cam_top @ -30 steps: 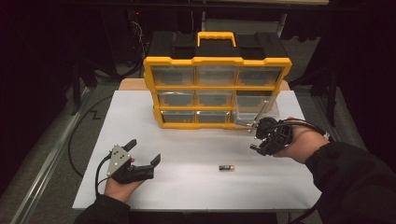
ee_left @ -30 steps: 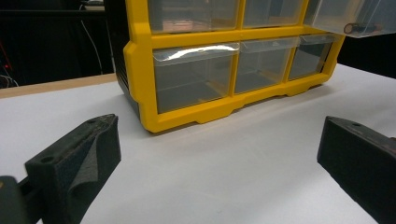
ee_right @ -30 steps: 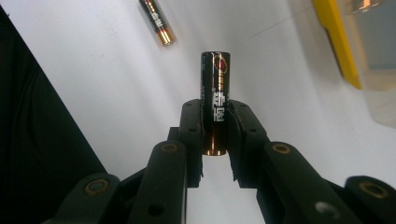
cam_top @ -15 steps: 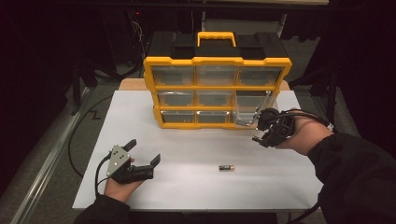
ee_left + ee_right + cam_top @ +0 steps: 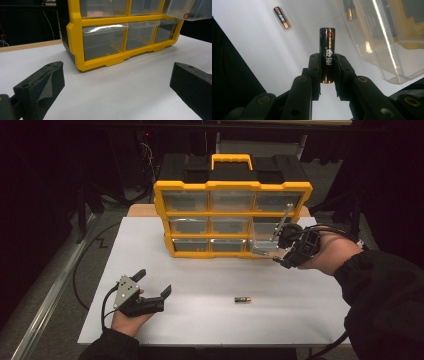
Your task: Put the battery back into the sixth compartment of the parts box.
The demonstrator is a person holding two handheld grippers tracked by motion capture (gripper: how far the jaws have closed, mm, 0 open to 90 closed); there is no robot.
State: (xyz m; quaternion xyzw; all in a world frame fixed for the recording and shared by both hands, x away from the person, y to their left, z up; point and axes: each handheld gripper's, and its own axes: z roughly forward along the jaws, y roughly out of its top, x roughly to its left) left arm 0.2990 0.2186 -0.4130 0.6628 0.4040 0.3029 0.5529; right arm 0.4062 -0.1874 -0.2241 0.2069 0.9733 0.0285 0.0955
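Note:
A yellow organizer (image 5: 232, 185) with clear drawers stands at the back of the white table. Its lower right drawer (image 5: 264, 240) is pulled out, and a battery (image 5: 191, 16) lies inside it. My right gripper (image 5: 282, 254) hovers just right of that drawer, shut on a black battery (image 5: 327, 40) held upright between the pads (image 5: 315, 70). The drawer (image 5: 387, 45) sits close on the right in the right gripper view. Another battery (image 5: 243, 299) lies loose on the table. My left gripper (image 5: 150, 285) rests at the near left, its jaws wide apart and nothing between them.
The white table top (image 5: 210, 275) ends in a near edge below the loose battery. A black cable (image 5: 82, 265) runs along the floor off the table's left side. The organizer's front (image 5: 75, 37) looms ahead in the left gripper view.
My right gripper has risen and moved toward the pulled-out drawer, carrying the battery. The left gripper and the loose battery have stayed where they were.

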